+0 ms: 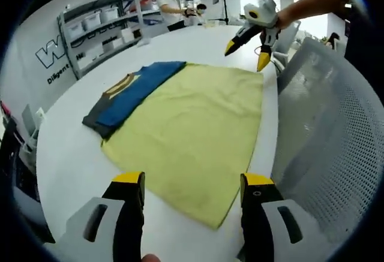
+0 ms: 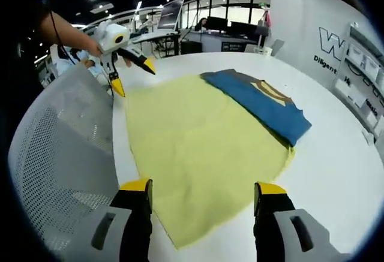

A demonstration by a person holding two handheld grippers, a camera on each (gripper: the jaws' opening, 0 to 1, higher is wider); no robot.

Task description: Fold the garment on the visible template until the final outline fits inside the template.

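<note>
a: so, biggest first. what carries it all?

b: a round white table (image 1: 72,148), with a grey mesh chair back (image 1: 336,130) pressed up against its edge. in the right gripper view that chair back (image 2: 60,154) sits on the other side of the picture.

a: and on the table?

b: a yellow template sheet (image 1: 198,130) lies flat, spread wide. in the right gripper view the same sheet (image 2: 198,148) runs from near the jaws towards the far edge.

a: where is the garment?

b: the blue garment (image 1: 135,91) lies folded in a long strip along one edge of the sheet, partly on the yellow and partly over onto the bare table. a dark grey layer shows under it, and a yellow-trimmed neckline on top. in the right gripper view it (image 2: 264,103) lies along the sheet's far right side.

a: the grippers?

b: the left gripper (image 1: 192,181) hovers over the near corner of the sheet, jaws wide apart, nothing between them. the right gripper (image 2: 204,187) does the same, jaws wide, gripping nothing. each appears across the table in the other's view, yellow tips spread, above the sheet's far corner.
</note>
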